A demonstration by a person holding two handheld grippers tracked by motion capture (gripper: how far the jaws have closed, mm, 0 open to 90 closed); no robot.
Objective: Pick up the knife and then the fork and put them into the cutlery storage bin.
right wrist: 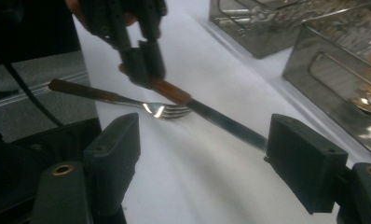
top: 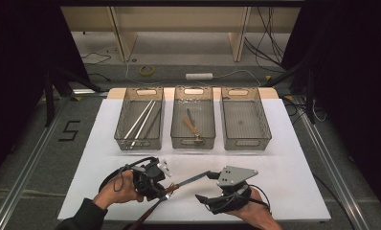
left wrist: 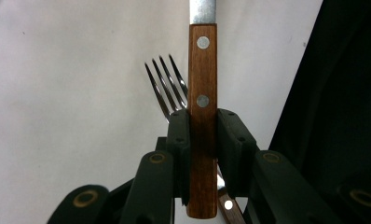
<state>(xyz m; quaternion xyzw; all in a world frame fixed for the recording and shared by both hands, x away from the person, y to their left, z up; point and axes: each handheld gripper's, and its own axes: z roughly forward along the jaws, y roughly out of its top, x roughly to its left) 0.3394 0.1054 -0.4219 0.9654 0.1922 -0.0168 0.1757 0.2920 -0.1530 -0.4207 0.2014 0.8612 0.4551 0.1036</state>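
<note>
The knife (top: 188, 181) is held off the worktop (top: 294, 158) near its front edge, between the two hands. Its wooden handle (left wrist: 202, 116) is clenched between the pads of the left tool (top: 165, 189), which grips the lower half of the handle with the two rivets left clear above the pads. The long axis of the knife runs from the left tool towards the right tool (top: 208, 174), rising slightly across the high view; the steel blade (right wrist: 230, 126) points at the right tool and its tip reaches the inner face of one jaw. The right tool (right wrist: 202, 163) is released: its jaws stand wide apart on either side of the blade end and the pads do not press on it. The right tool is therefore the nearer one to the blade, and the coming move appears to turn on whether it closes across the flat of the blade or stays clear. A fork (right wrist: 123, 100) with a matching wooden handle lies just beside and below the knife handle, tines (left wrist: 167, 84) towards the blade; whether it rests on the worktop or is carried along cannot be told. Three wire baskets stand well apart at the back; the middle basket (top: 193, 93) already holds cutlery, the left basket (top: 140, 93) holds long thin metal pieces, and the right basket (top: 245, 93) looks empty.
</note>
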